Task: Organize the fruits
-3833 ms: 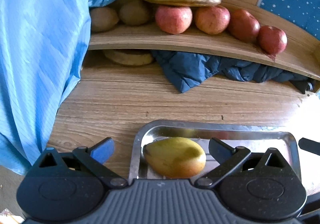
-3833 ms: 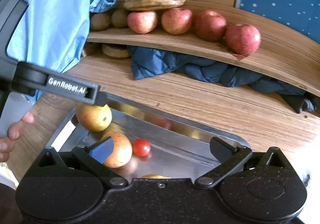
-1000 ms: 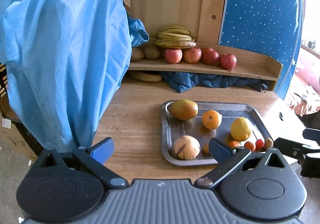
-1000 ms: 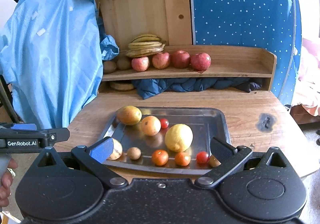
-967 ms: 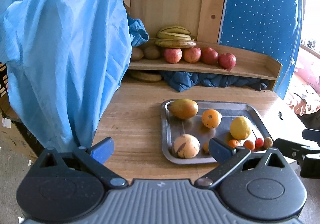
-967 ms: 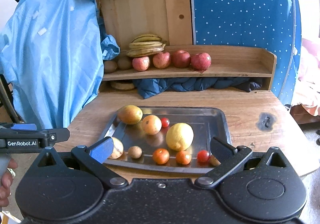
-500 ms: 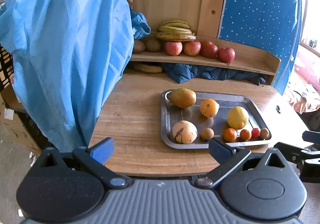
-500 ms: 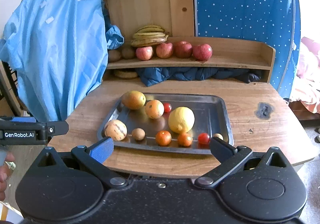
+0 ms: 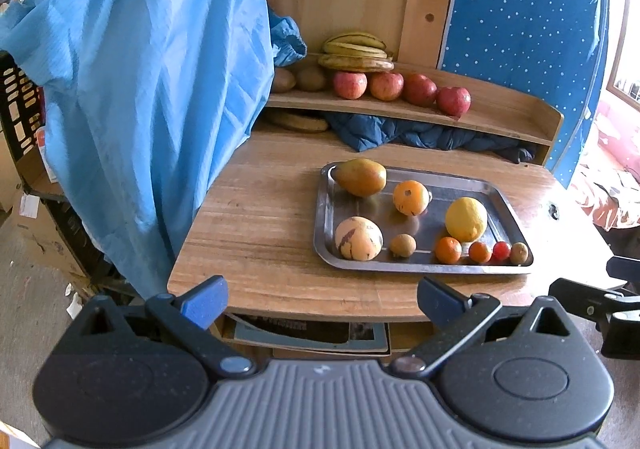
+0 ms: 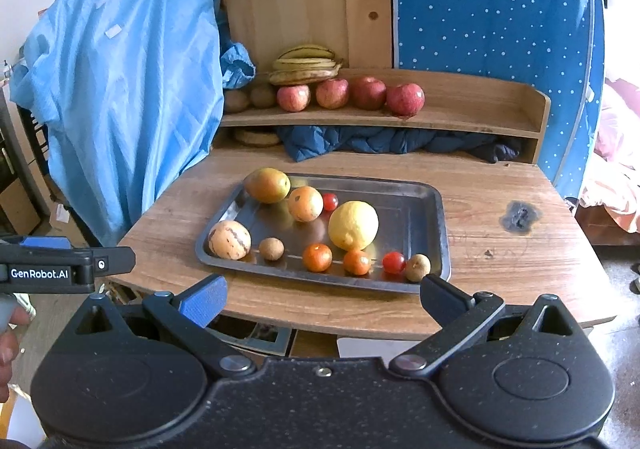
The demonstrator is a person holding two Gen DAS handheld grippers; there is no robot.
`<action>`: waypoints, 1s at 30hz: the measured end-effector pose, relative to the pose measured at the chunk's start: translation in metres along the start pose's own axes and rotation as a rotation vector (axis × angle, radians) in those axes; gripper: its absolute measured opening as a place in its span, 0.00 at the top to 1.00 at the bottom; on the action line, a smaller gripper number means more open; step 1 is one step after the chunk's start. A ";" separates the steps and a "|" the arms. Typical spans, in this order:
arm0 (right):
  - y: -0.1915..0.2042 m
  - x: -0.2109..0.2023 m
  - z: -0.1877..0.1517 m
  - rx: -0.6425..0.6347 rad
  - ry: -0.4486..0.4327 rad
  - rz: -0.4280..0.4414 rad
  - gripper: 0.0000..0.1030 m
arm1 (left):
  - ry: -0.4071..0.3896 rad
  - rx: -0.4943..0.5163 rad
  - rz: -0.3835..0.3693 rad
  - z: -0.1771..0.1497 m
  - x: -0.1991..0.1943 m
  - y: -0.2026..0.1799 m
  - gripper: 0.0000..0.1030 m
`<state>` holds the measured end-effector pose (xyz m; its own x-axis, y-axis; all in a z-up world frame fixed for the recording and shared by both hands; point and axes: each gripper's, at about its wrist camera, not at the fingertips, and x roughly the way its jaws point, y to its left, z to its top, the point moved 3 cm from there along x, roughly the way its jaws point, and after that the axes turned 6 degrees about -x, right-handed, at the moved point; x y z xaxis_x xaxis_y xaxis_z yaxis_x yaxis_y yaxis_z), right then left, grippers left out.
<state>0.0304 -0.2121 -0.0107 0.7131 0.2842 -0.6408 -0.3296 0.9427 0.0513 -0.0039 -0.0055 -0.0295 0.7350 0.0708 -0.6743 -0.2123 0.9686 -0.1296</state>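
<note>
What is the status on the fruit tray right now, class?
Left tongs and right tongs open, empty, short of the table. Fruits sit loose on the steel tray. Nothing blocking the tray.

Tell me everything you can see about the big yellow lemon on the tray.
The lemon is the largest yellow fruit on the metal tray. It is rounded, slightly oval, with dimpled, matte skin and no visible cuts. It rests on the tray floor toward the right of the fruit group, reflected faintly in the metal. A small orange fruit sits just in front of it, very close; whether they touch is unclear. Neither gripper is near it.
</note>
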 end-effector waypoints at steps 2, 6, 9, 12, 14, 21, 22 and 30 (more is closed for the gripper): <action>-0.001 -0.001 -0.002 0.000 0.004 0.007 0.01 | 0.002 -0.001 0.003 -0.002 -0.002 0.000 0.01; -0.003 -0.002 -0.005 0.010 0.019 0.012 0.01 | 0.004 -0.002 0.003 -0.005 -0.005 -0.001 0.01; -0.004 -0.004 -0.008 0.015 0.024 0.012 0.01 | 0.002 -0.003 0.003 -0.006 -0.006 -0.002 0.01; -0.004 -0.004 -0.009 0.016 0.028 0.015 0.01 | 0.002 -0.002 0.002 -0.006 -0.007 -0.001 0.01; -0.004 -0.004 -0.010 0.015 0.030 0.015 0.01 | 0.001 -0.002 0.001 -0.006 -0.007 -0.002 0.01; -0.005 -0.004 -0.010 0.014 0.031 0.013 0.01 | 0.001 -0.002 0.002 -0.006 -0.008 -0.003 0.00; -0.005 -0.005 -0.010 0.015 0.030 0.013 0.01 | 0.001 0.000 0.001 -0.006 -0.009 -0.003 0.01; -0.004 -0.005 -0.011 0.015 0.030 0.012 0.01 | -0.001 0.001 0.000 -0.006 -0.010 -0.003 0.01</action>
<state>0.0217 -0.2190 -0.0161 0.6899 0.2905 -0.6631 -0.3287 0.9418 0.0705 -0.0149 -0.0108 -0.0268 0.7353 0.0710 -0.6740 -0.2114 0.9689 -0.1285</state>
